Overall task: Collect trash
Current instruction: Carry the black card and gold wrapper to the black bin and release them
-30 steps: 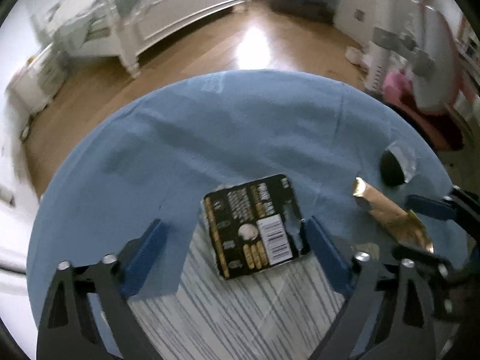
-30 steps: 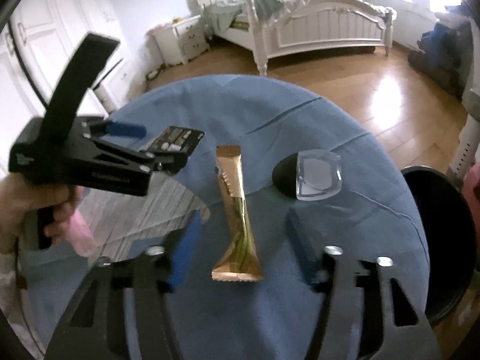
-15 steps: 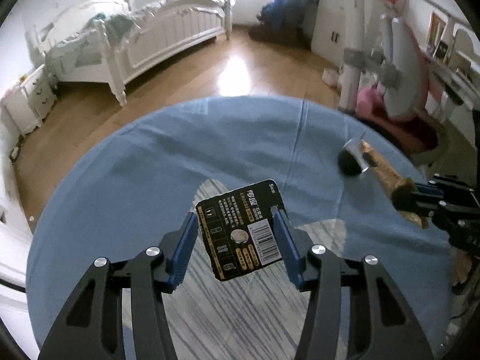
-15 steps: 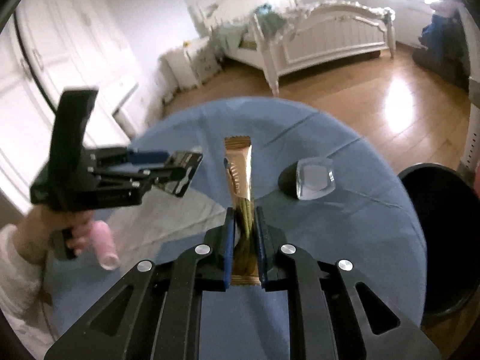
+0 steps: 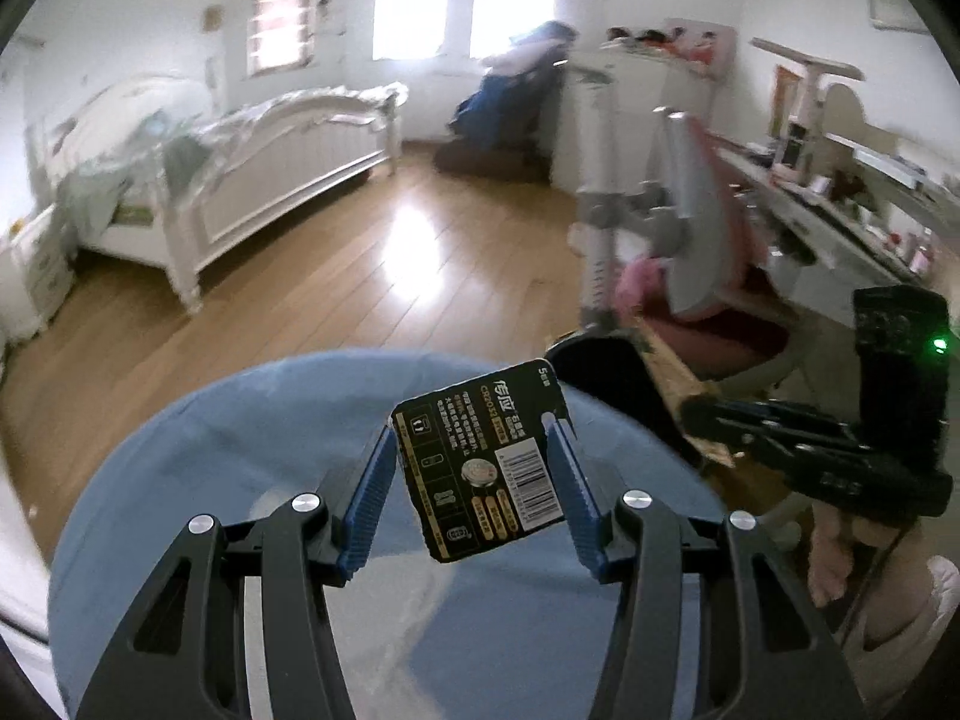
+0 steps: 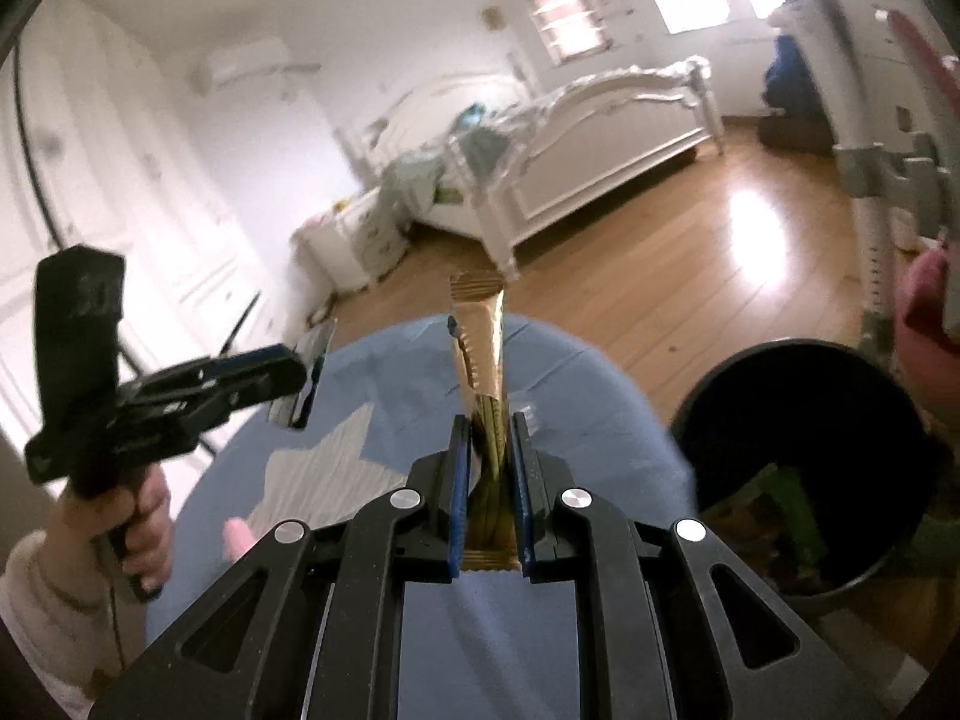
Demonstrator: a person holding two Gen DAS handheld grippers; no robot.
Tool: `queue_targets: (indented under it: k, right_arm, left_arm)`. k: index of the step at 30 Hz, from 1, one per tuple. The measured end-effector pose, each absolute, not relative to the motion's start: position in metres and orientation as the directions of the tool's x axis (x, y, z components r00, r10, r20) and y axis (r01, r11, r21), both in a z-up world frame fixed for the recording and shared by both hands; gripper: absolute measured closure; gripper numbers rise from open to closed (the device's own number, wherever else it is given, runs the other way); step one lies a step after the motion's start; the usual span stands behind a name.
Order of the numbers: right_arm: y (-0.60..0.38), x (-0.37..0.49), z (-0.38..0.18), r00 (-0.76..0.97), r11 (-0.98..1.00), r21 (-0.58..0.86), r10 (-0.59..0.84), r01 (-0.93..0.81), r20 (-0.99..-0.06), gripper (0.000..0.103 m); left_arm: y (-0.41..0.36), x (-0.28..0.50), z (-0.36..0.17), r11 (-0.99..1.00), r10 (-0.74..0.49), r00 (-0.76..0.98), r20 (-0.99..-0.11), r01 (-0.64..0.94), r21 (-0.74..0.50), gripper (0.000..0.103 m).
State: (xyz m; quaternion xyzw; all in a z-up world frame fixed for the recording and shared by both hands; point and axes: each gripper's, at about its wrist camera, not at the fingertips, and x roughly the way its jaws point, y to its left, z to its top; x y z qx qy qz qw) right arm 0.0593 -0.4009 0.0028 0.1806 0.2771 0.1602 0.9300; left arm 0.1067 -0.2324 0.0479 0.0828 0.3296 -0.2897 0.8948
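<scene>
My left gripper (image 5: 474, 450) is shut on a black battery card (image 5: 486, 462) and holds it lifted above the round blue table (image 5: 240, 456). My right gripper (image 6: 487, 429) is shut on a gold snack wrapper (image 6: 483, 354), also raised above the table (image 6: 576, 396). A black trash bin (image 6: 798, 456) stands on the floor to the right of the table; its rim also shows in the left wrist view (image 5: 600, 360), just beyond the card. The left gripper with the card shows at left in the right wrist view (image 6: 294, 384).
A striped white mat (image 6: 318, 468) lies on the table. A white bed (image 5: 252, 174) stands across the wooden floor. A pink chair (image 5: 708, 276) and a desk (image 5: 840, 216) are at the right, close to the bin.
Both grippers closed on their items and lifted them off the table. The views tilted up, and the bin has come closer on the right.
</scene>
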Motion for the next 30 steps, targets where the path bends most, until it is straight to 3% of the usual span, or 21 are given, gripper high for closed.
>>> queue_targets:
  k: [11,30]
  right_arm:
    - [-0.505,0.026,-0.002,0.874,0.881,0.472,0.256,-0.036,-0.412,0.089]
    - [-0.554,0.035,-0.048,0.872,0.844,0.533,0.213,0.063,-0.441,0.089]
  left_arm:
    - [-0.335,0.099,0.047,0.707,-0.594,0.525,-0.610,0.703,-0.083,0.051]
    - [-0.400,0.122,0.010,0.673,-0.597,0.432,-0.676,0.728,-0.129,0.051]
